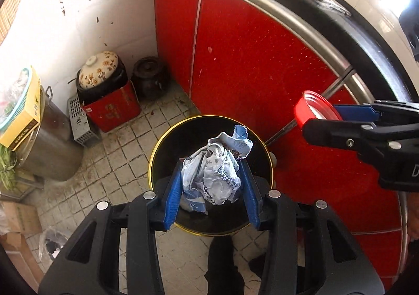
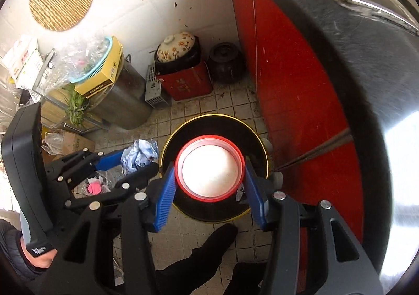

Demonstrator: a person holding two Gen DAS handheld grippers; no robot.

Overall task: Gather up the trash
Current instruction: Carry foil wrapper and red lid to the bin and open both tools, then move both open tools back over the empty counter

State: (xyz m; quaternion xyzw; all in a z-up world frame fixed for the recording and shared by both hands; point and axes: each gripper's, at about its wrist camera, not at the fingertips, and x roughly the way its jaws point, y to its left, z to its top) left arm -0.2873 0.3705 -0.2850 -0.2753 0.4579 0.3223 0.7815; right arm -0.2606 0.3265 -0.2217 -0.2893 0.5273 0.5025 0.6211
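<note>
left gripper [image 1: 210,177] gripping crumpled paper [image 1: 217,171] over bin [image 1: 157,153]; right gripper [image 2: 209,175] clamping red cup [image 2: 209,168] | both pieces awaiting dropping

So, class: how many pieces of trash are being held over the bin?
2: crumpled paper in the left gripper, red cup in the right gripper.

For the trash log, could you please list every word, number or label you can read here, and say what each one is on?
"05-": on the crumpled wrapper held by the left gripper; its other blue print is too crumpled to read.
Yellow box: dark side lettering, too blurred to read.
Red box: gold characters, too blurred.
White carton: red print, too small.
Red lid in the right gripper: no text.
</note>
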